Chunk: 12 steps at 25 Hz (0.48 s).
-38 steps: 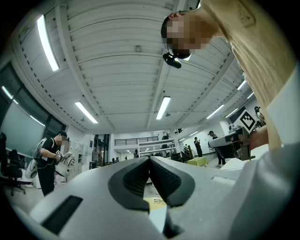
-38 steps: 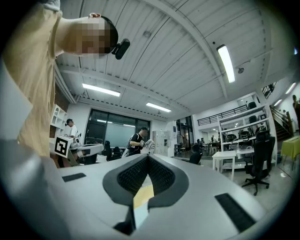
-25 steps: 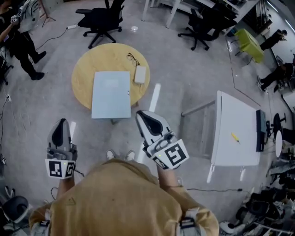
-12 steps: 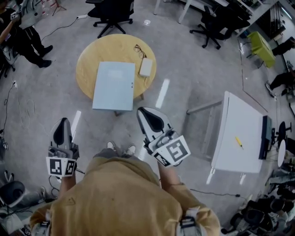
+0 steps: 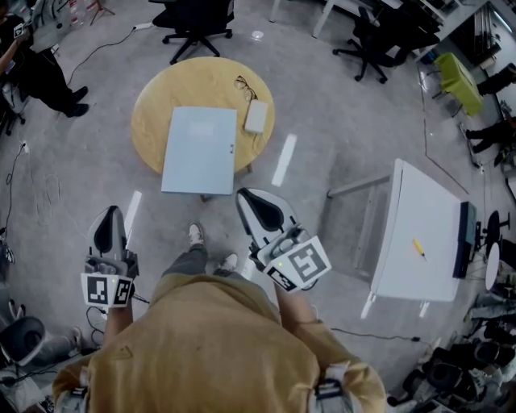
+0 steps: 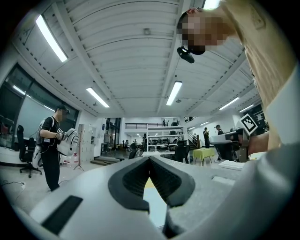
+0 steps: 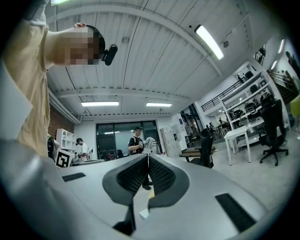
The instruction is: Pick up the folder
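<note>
— Nearest us, at waist height, we hold the left gripper (image 5: 110, 214) and the right gripper (image 5: 247, 197), both aimed level across the room. How do the jaws stand?

— Both pairs are pressed together with nothing between them; each gripper view shows its ribbed pads meeting at the tip. The left marker cube (image 5: 108, 291) and the right marker cube (image 5: 299, 265) carry black-and-white square code patterns.

— And the folder?

— Ahead of us, well apart from both grippers. The pale blue folder (image 5: 199, 150) lies flat on the round wooden table (image 5: 150, 101), its near edge overhanging the rim. We can't make out any print on its cover from this height.

— What lies beside it?

— A small white box (image 5: 255, 117) sits just past its right edge, with glasses (image 5: 244, 84) beyond that. Farther right stands a white table (image 5: 411, 210) bearing a yellow pen-like thing (image 5: 418, 248), and a black office chair (image 5: 193, 20) stands at the far side.
</note>
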Each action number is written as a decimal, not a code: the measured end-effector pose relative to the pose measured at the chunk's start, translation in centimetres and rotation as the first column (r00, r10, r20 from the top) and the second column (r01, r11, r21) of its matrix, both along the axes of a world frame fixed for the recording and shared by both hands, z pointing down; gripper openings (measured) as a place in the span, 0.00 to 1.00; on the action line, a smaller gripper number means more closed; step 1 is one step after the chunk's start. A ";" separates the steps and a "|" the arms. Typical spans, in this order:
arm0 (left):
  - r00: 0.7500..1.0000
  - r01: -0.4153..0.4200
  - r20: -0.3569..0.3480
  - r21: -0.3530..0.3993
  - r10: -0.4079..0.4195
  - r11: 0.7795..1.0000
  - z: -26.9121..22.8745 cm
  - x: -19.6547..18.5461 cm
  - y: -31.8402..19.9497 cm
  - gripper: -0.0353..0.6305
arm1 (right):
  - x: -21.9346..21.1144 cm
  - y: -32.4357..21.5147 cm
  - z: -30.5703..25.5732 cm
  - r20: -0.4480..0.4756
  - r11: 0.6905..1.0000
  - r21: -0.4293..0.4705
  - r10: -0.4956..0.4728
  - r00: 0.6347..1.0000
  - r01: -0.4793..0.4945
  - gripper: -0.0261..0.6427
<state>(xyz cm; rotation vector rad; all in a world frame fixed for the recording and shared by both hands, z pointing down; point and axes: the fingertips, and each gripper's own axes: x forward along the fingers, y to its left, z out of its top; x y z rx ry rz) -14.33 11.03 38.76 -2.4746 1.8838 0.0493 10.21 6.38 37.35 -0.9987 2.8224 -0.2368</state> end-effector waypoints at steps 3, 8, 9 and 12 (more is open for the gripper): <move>1.000 -0.025 -0.013 -0.014 0.024 1.000 0.5 -0.4 -1.6 0.06 | -0.6 -0.8 -0.5 -0.009 1.000 0.001 0.018 1.000 -0.018 0.04; 0.997 -0.067 -0.028 0.010 0.067 0.998 0.1 -1.3 -4.8 0.06 | -1.8 -2.7 -1.0 -0.027 0.999 0.007 0.043 0.999 -0.043 0.04; 0.997 -0.075 -0.033 0.009 0.075 0.997 0.0 -1.6 -5.3 0.06 | -2.1 -3.2 -1.2 -0.023 0.999 0.007 0.051 0.998 -0.051 0.04; 0.994 -0.099 -0.039 0.000 0.099 0.995 -0.1 -2.8 -6.9 0.06 | -3.6 -4.3 -2.1 -0.016 0.998 0.020 0.064 0.998 -0.063 0.04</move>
